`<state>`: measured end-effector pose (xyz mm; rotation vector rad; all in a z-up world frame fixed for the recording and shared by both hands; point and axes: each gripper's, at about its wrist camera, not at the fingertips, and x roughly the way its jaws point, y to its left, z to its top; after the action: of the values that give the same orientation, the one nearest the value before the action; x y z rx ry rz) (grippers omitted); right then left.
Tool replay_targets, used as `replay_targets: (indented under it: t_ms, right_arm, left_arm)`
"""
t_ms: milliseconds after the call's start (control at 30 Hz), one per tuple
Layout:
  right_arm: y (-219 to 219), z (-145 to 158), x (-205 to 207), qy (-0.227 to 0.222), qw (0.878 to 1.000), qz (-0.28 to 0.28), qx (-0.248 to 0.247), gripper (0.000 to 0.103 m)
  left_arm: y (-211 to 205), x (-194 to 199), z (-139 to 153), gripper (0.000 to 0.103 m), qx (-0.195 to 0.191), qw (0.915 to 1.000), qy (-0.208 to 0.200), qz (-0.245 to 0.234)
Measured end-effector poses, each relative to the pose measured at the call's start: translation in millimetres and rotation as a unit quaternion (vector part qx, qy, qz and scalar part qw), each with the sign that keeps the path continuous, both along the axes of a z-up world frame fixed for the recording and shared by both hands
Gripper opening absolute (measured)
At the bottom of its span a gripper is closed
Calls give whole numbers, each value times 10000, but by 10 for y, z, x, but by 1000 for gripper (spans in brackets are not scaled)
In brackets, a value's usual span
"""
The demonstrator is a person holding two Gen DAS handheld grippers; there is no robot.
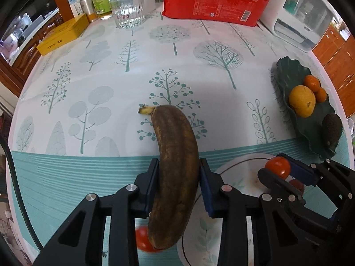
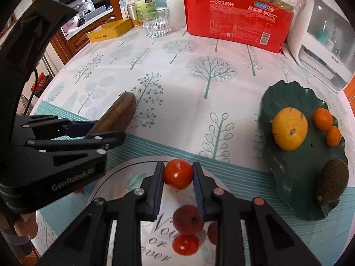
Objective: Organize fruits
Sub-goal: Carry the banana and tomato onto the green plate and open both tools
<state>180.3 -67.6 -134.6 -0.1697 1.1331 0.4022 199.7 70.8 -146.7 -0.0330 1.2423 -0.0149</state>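
Now both hands busy, each with one fruit. Left gripper [image 1: 178, 184] pinching a banana [image 1: 175, 166] across the thick middle, stem end pointing away, toward the far side of the table [image 1: 133, 71]; seems lifted above the cloth, but cannot say for sure. Right gripper [image 2: 178, 175] pressed on a tomato [image 2: 178, 174] just over the white plate [image 2: 124, 177], with a few more small red fruits [image 2: 188, 220] lying on the plate underneath.

Green dish [image 2: 286, 190] to the right of the white plate, apart from it, already holding a large orange [image 2: 289, 130], two small oranges [image 2: 322, 116] and an avocado [image 2: 332, 180]. Probably the place for the collected fruit.

About handling, as a judgement only:
- Banana: skin almost fully brown, so very ripe and soft inside. Light, but easy to bruise or to split under strong pressure. Better held at the middle with gentle force, as now, and laid down flat, not dropped.
- Tomato: smooth, round, shiny skin, so slippery between flat pads and ready to roll after release. Thin skin, can burst from hard squeezing. Best gripped at the widest part, on opposite sides.

Free room on the green dish mostly at the near left part and at the far end; banana long, so needing care not to push the oranges over the rim.
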Motion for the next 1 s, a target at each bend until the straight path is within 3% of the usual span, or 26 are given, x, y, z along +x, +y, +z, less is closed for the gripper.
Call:
replay_targets:
  t_ms: [633, 1000]
  right_arm:
    - [-773, 510, -292, -488, 9958, -673, 382, 25]
    - [-1460, 1010, -85, -1161, 9853, -1240, 178, 25]
  left_arm:
    - [-577, -309, 725, 33, -450, 9963, -620, -380]
    - [-1289, -69, 1362, 33, -718, 9829, -1296, -1094]
